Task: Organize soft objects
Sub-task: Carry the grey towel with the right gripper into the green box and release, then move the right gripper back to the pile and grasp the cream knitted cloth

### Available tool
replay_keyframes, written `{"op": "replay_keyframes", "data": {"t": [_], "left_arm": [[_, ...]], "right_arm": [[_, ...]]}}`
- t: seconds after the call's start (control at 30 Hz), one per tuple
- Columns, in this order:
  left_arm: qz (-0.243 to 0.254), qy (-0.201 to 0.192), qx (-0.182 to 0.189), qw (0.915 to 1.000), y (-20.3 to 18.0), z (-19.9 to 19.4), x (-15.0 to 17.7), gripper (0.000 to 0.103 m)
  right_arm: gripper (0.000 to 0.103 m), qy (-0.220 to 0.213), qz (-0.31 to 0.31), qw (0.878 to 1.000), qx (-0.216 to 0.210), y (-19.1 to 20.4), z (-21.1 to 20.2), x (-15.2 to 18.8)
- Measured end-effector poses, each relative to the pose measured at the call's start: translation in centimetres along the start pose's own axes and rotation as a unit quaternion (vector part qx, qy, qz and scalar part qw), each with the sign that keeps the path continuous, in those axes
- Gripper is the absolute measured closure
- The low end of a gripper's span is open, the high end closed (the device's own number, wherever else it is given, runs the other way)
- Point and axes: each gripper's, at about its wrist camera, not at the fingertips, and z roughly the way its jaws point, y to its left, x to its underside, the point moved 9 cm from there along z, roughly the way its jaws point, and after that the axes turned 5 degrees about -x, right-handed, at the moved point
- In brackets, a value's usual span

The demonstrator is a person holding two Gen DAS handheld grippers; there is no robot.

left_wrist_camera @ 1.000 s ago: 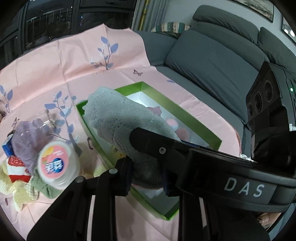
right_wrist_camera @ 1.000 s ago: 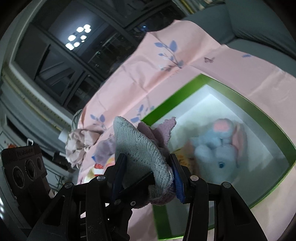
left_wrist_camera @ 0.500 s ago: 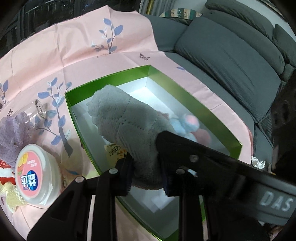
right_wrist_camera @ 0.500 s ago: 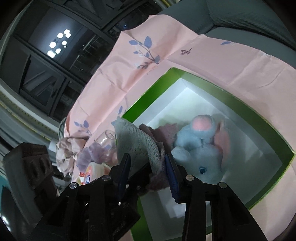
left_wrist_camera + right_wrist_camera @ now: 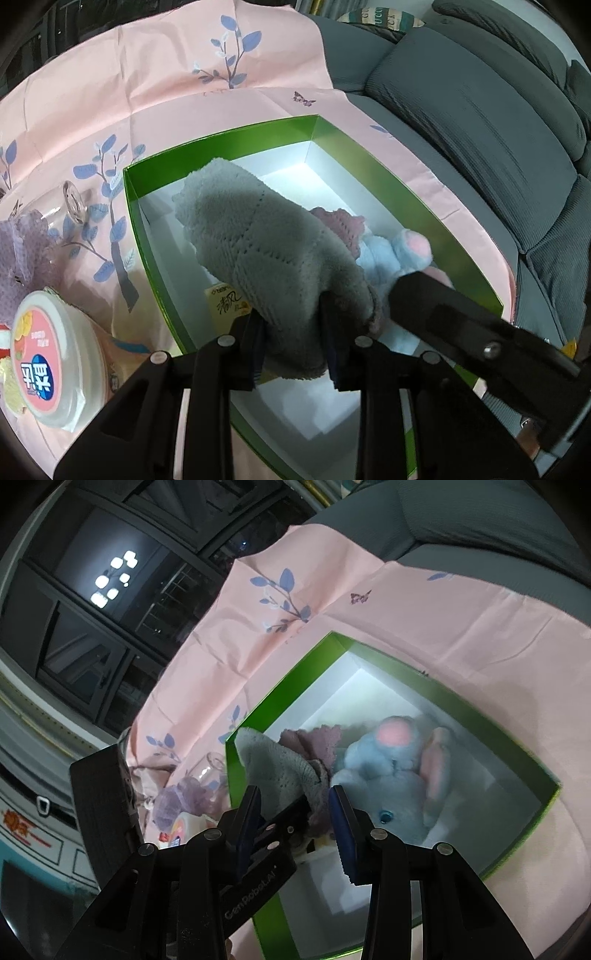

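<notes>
My left gripper [image 5: 293, 332] is shut on a folded grey towel [image 5: 266, 243] with a mauve underside and holds it low inside the green box [image 5: 221, 142]. The towel also shows in the right wrist view [image 5: 275, 762]. My right gripper [image 5: 295, 814] stands open around the towel's near end and the left gripper's fingers, its blue pads clear of the cloth. A blue and pink plush toy [image 5: 391, 771] lies in the box beside the towel; it also shows in the left wrist view [image 5: 402, 251]. A yellow packet [image 5: 227, 301] lies on the box floor.
A pink floral cloth [image 5: 166, 85] covers the surface. Left of the box are a white lidded tub [image 5: 44, 362], a purple knit item [image 5: 22, 251], a clear glass [image 5: 74, 201] and more knit pieces. A grey sofa [image 5: 480, 110] runs along the right.
Both grippers have carried the towel over and down into the box. The right gripper's jaws have opened off the towel; the left gripper still holds it.
</notes>
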Motion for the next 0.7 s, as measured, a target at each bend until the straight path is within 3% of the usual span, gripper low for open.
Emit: {"op": "replay_keyframes", "data": {"t": [0.1, 0.33, 0.37, 0.43, 0.47, 0.7], "left_arm": [[-0.007, 0.001, 0.005, 1.0000, 0.2, -0.4, 0.2, 0.071], [-0.016, -0.032, 0.027, 0.9990, 0.5, -4.1, 0.2, 0.035], [-0.016, -0.039, 0.027, 0.9987, 0.6, -4.6, 0.1, 0.033], [-0.013, -0.055, 0.025, 0.9981, 1.0, -6.1, 0.3, 0.016], [-0.014, -0.061, 0.028, 0.9977, 1.2, -6.6, 0.3, 0.014], [-0.045, -0.103, 0.033, 0.9931, 4.6, -11.9, 1.7, 0.001]], "right_arm": [[0.062, -0.008, -0.004, 1.000, 0.029, -0.6, -0.4, -0.2], [0.061, -0.021, -0.015, 0.999, 0.028, -0.2, -1.1, -0.6], [0.061, -0.025, -0.018, 0.999, 0.025, 0.1, -1.3, -0.6], [0.056, -0.030, -0.025, 0.999, 0.023, 0.6, -1.5, -0.7], [0.056, -0.034, -0.032, 0.999, 0.026, 1.0, -1.8, -0.7], [0.024, -0.047, -0.068, 0.996, 0.022, 3.4, -2.4, -0.3]]}}
